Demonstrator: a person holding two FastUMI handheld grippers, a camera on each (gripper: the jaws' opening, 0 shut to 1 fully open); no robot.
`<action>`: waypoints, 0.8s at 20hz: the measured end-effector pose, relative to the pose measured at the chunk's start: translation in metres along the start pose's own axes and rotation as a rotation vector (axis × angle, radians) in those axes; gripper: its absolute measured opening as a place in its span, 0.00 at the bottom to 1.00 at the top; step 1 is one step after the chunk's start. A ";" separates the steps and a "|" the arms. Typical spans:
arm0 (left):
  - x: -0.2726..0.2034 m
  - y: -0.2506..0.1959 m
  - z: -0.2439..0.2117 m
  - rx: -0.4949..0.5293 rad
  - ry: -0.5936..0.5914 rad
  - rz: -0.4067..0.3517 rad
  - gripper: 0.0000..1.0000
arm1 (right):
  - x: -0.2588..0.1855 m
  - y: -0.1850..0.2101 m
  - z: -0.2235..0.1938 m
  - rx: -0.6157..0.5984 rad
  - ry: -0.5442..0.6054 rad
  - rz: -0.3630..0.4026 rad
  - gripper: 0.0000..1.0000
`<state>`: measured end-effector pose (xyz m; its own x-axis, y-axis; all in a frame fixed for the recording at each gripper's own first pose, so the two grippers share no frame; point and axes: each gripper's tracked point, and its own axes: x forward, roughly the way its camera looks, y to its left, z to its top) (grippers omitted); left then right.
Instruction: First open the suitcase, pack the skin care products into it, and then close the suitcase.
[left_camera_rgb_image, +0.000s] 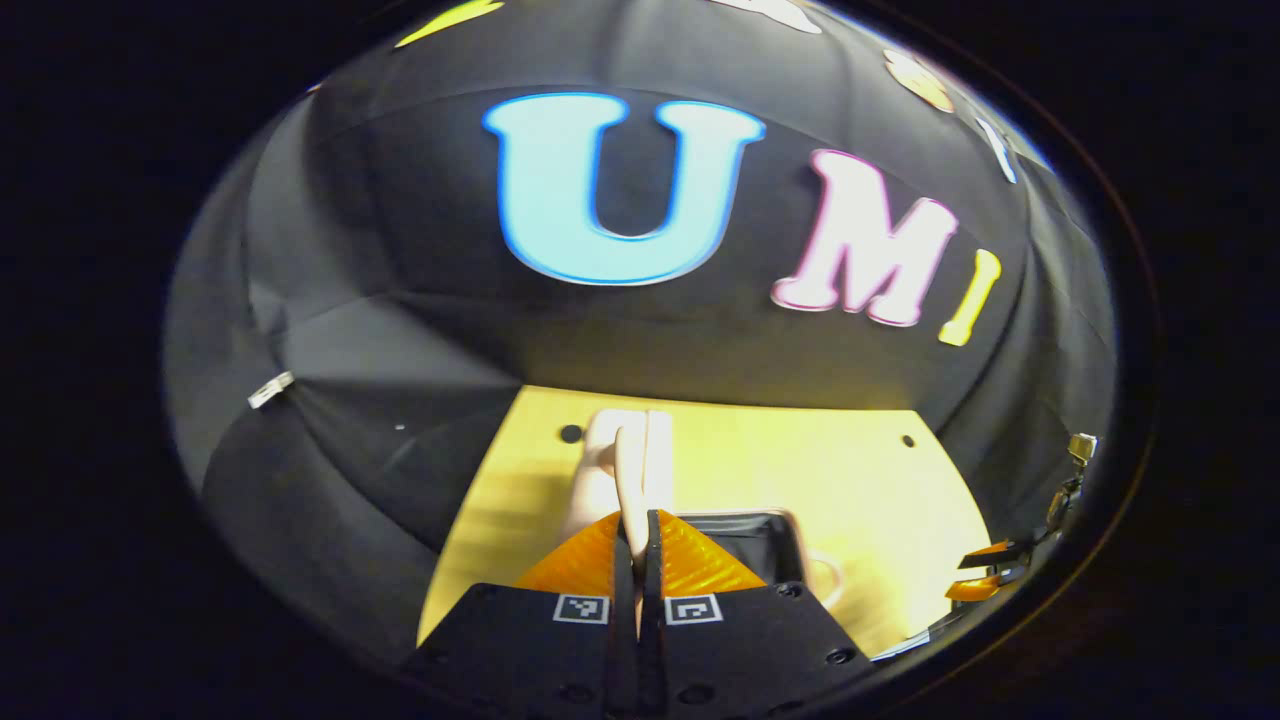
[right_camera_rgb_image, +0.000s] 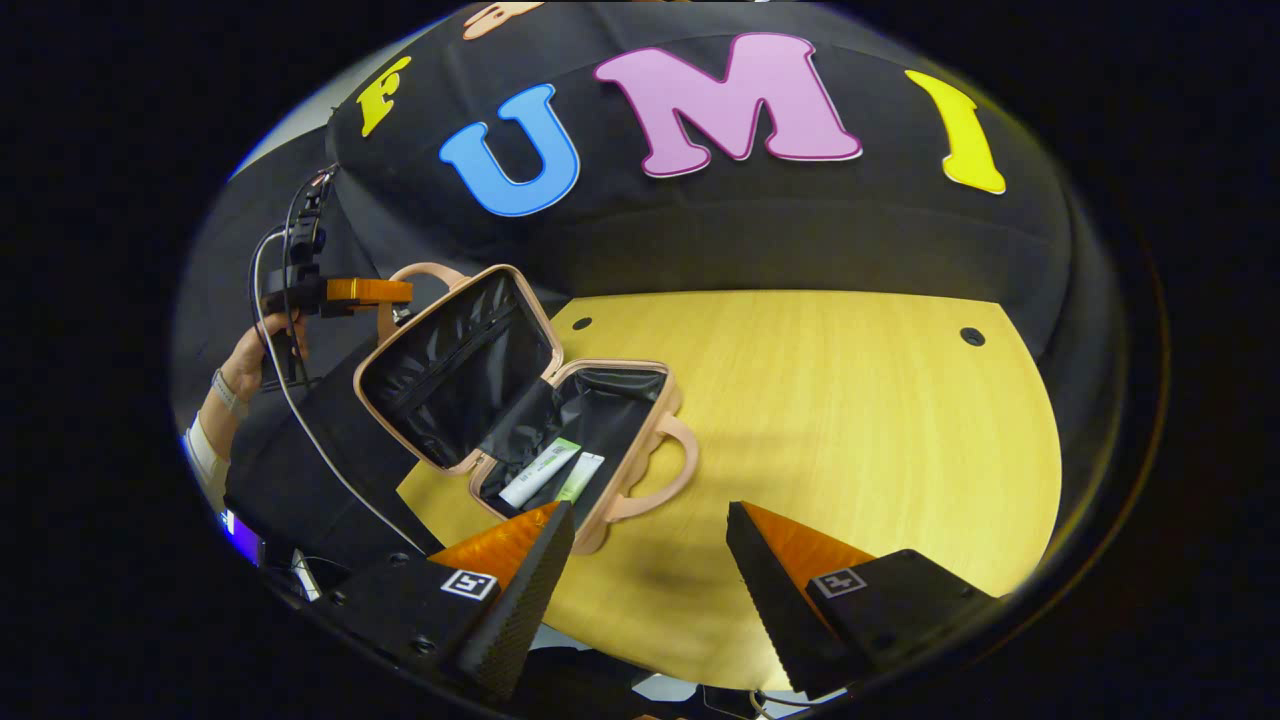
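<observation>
The pink suitcase (right_camera_rgb_image: 640, 470) lies open on the yellow table (right_camera_rgb_image: 850, 420), its black-lined lid (right_camera_rgb_image: 455, 365) tilted up to the left. Two skin care tubes (right_camera_rgb_image: 540, 472) lie side by side in the base. My left gripper (right_camera_rgb_image: 345, 290), held by a hand, is shut on the lid's pink handle (right_camera_rgb_image: 395, 318). In the left gripper view that gripper (left_camera_rgb_image: 640, 525) pinches the thin pink handle (left_camera_rgb_image: 630, 460), with the base's dark inside (left_camera_rgb_image: 760, 540) just beyond. My right gripper (right_camera_rgb_image: 650, 512) stands open in front of the base's handle (right_camera_rgb_image: 665, 480), holding nothing.
The table has small dark holes (right_camera_rgb_image: 972, 336) near its far edge. A sleeve and wrist (right_camera_rgb_image: 215, 410) with a trailing cable (right_camera_rgb_image: 300, 410) are at the left. The right gripper (left_camera_rgb_image: 985, 570) shows at the far right of the left gripper view.
</observation>
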<state>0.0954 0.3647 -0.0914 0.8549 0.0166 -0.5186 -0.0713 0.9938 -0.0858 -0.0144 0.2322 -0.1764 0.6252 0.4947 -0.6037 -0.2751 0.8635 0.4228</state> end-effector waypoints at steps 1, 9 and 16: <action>0.004 -0.035 -0.005 0.023 0.011 -0.049 0.06 | -0.008 -0.010 -0.002 -0.004 -0.008 -0.011 0.98; 0.121 -0.167 -0.127 0.184 0.354 -0.160 0.06 | -0.065 -0.081 -0.037 0.079 -0.013 -0.097 0.98; 0.146 -0.169 -0.156 0.209 0.438 -0.096 0.11 | -0.079 -0.116 -0.044 0.089 -0.031 -0.164 0.97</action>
<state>0.1520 0.1821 -0.2850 0.5531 -0.0796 -0.8293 0.1403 0.9901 -0.0015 -0.0641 0.0972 -0.2078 0.6790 0.3432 -0.6489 -0.1023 0.9196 0.3794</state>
